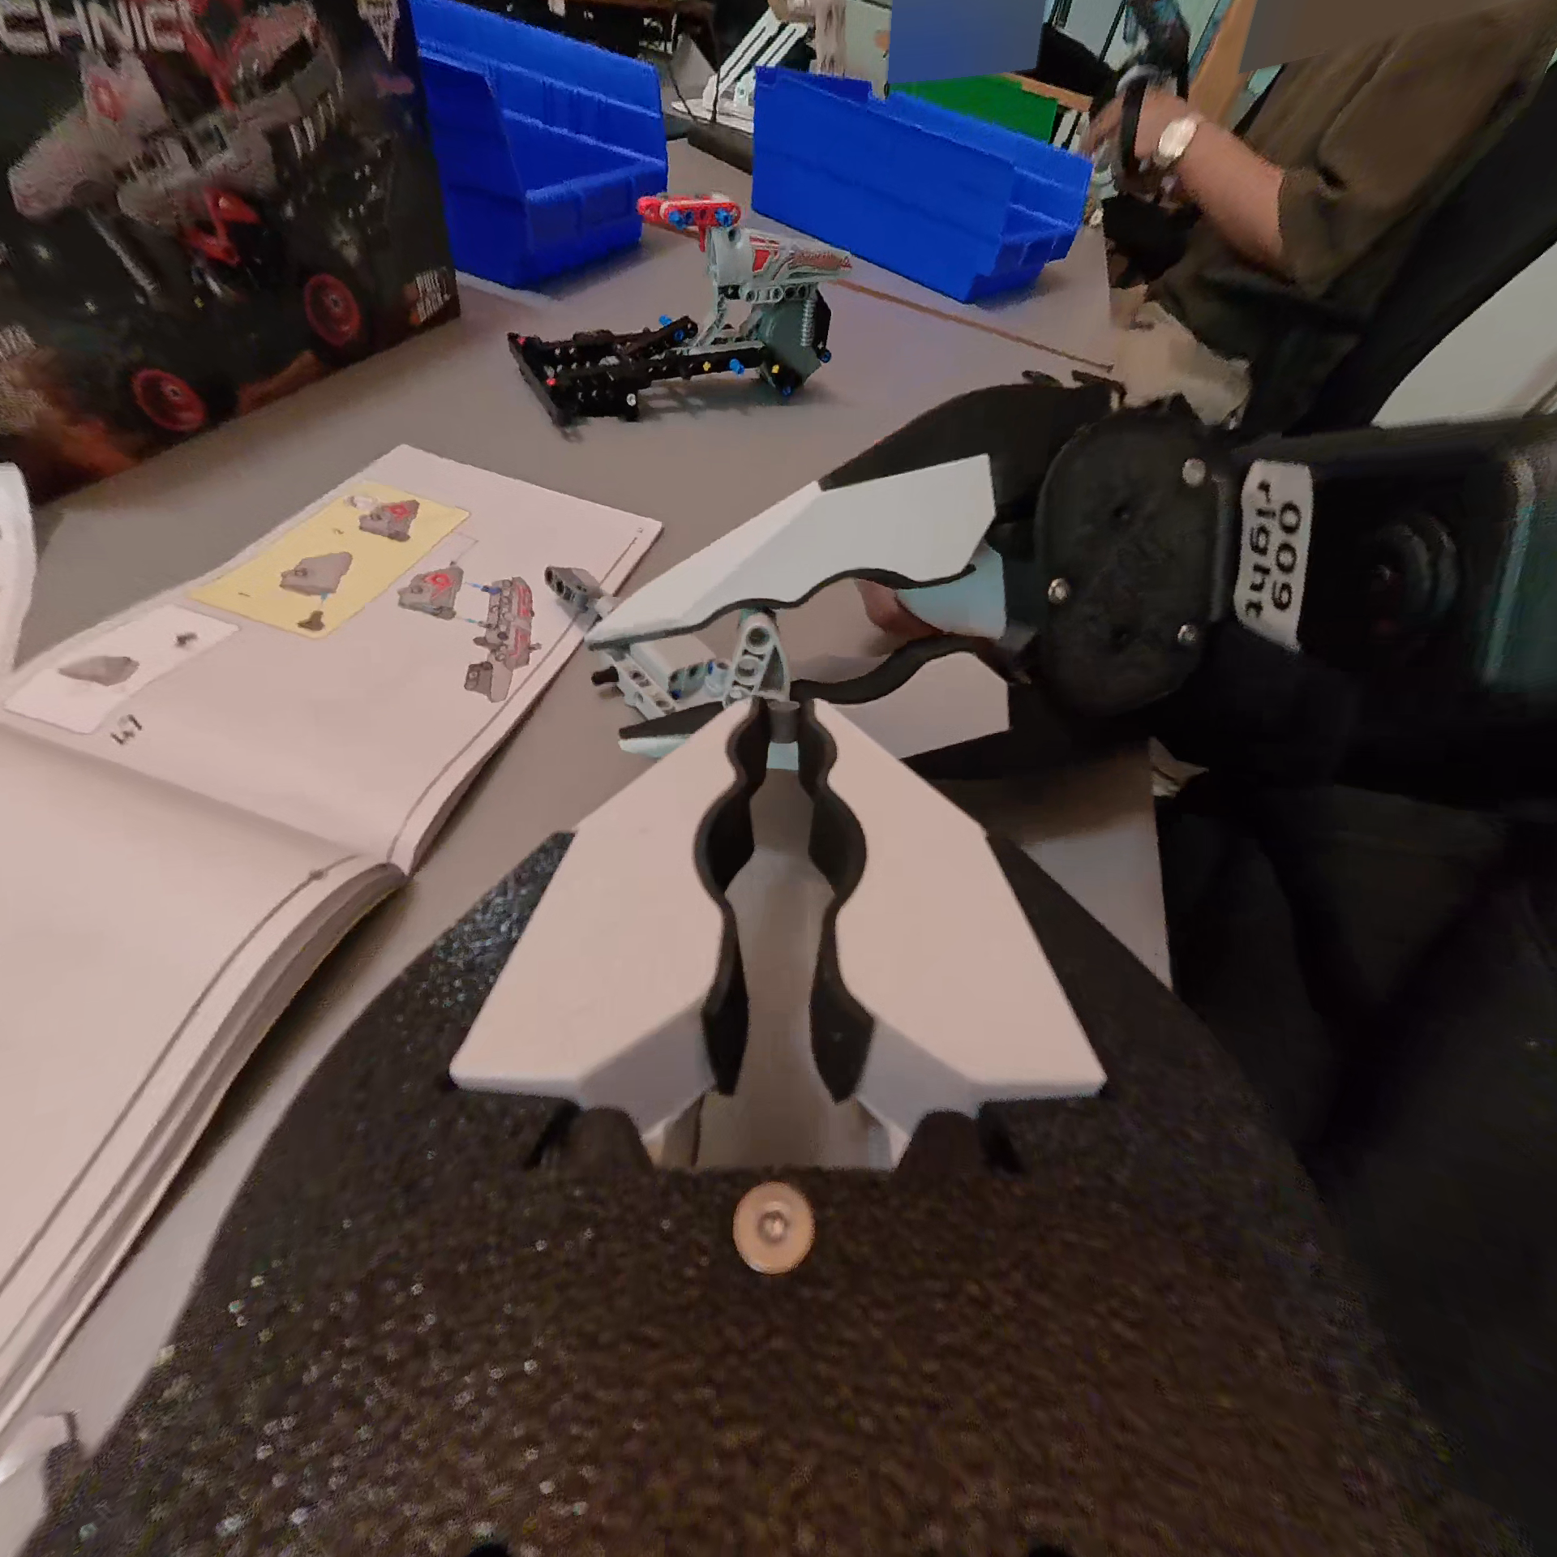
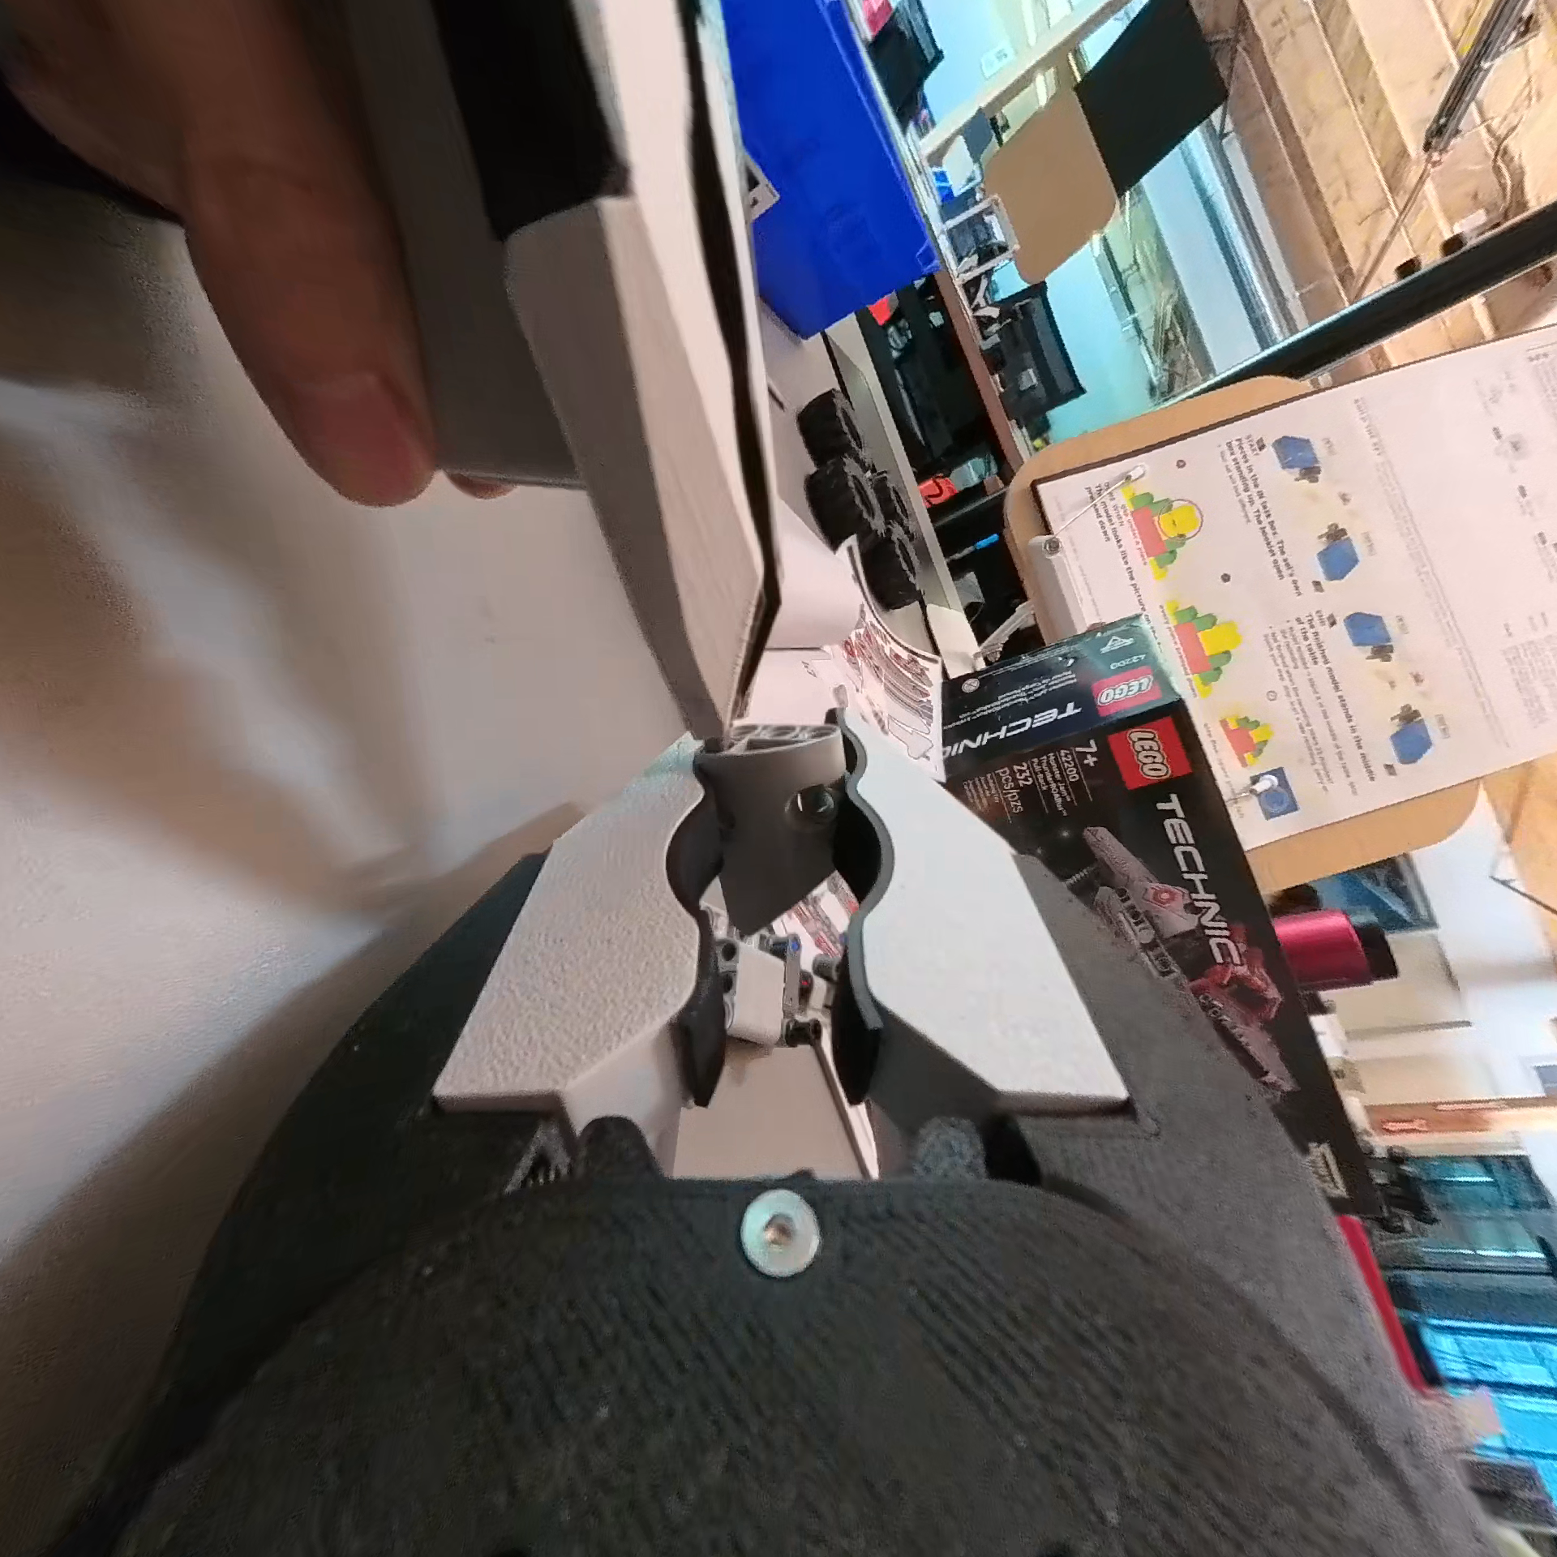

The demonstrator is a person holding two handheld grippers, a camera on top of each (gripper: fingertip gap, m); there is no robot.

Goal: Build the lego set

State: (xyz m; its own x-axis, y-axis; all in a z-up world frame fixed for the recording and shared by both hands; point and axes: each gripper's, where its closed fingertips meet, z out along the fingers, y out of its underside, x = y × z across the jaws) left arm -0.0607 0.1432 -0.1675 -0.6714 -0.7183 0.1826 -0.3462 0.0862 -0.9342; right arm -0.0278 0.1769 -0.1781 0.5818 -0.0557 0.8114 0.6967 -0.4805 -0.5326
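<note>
While the set box (image 1: 211, 211) stands far left and the open instruction booklet (image 1: 278, 674) lies at near left on the grey table (image 1: 404, 404), the black partial build (image 1: 666, 354) sits farther back, before two blue bins (image 1: 539, 168). At centre, the left gripper (image 1: 782, 726) pinches a small dark pin (image 1: 783, 733). From the right, the right gripper (image 1: 666, 674) clamps a grey sub-assembly (image 1: 716, 666), just above the table; its grey panel (image 2: 771, 817) shows between the fingers.

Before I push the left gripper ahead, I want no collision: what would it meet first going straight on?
Probably the small grey Lego assembly that the right gripper holds, right at the left gripper tips; depth is unclear.
</note>
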